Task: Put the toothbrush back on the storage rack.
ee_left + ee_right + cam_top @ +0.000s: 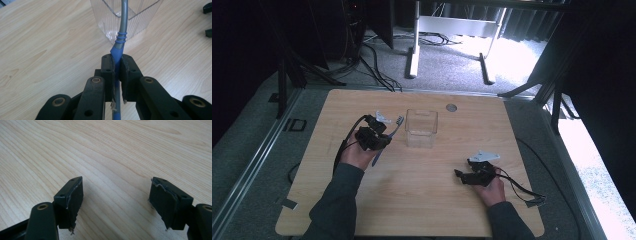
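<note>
My left gripper (379, 140) (117, 58) is shut on a blue and grey toothbrush (391, 134) (120, 37), clamped by its blue handle. The brush head points up and away toward a clear plastic box (421, 127) (125, 17) that stands just beyond, at the table's middle. The toothbrush is held off the wood, its neck crossing in front of the box's near corner. My right gripper (458, 173) (116, 200) rests low over the bare wooden table (105, 152) at the front right, jaws wide apart with nothing between them.
A small grey round cap (451, 107) is set into the table near its far edge. Beyond the table, cables (374, 65) and a white frame leg (413, 55) lie on the carpet. Black posts stand at the left and right.
</note>
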`<action>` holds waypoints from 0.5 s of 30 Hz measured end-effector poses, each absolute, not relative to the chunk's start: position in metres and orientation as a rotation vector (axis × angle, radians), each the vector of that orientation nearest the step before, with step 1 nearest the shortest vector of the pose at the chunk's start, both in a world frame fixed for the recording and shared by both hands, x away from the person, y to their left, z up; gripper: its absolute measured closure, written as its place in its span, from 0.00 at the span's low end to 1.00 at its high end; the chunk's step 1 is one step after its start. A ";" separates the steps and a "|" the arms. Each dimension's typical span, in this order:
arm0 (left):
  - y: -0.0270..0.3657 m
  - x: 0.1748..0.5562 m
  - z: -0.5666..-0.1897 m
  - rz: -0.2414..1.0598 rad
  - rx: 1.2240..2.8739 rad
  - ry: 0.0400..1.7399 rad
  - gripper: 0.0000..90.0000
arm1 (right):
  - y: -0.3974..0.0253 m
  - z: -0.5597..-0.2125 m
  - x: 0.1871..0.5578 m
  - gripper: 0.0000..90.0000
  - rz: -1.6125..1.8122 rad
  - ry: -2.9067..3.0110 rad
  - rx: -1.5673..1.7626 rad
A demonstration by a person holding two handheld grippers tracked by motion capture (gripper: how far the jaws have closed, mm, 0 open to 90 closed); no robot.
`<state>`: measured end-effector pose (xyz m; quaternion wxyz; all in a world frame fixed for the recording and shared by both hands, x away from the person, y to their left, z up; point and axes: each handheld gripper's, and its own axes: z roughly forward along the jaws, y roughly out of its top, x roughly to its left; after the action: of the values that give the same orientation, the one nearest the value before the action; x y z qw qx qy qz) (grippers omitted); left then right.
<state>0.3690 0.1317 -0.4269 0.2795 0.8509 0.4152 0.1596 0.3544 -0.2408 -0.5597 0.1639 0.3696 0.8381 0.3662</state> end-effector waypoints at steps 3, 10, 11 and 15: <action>0.131 0.368 -0.426 0.439 2.273 1.104 0.91 | -0.241 -0.560 0.354 0.30 1.044 2.389 1.054; 0.129 0.368 -0.425 0.466 2.244 1.090 0.91 | -0.241 -0.560 0.354 0.30 1.044 2.389 1.053; 0.129 0.368 -0.424 0.474 2.235 1.091 0.91 | -0.241 -0.560 0.354 0.30 1.044 2.389 1.054; 0.128 0.368 -0.423 0.499 2.213 1.090 0.91 | -0.241 -0.560 0.354 0.30 1.044 2.390 1.053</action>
<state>0.3675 0.1278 -0.4232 0.3072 0.8367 0.4123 0.1887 0.3544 -0.2408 -0.5597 0.1639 0.3695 0.8382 0.3662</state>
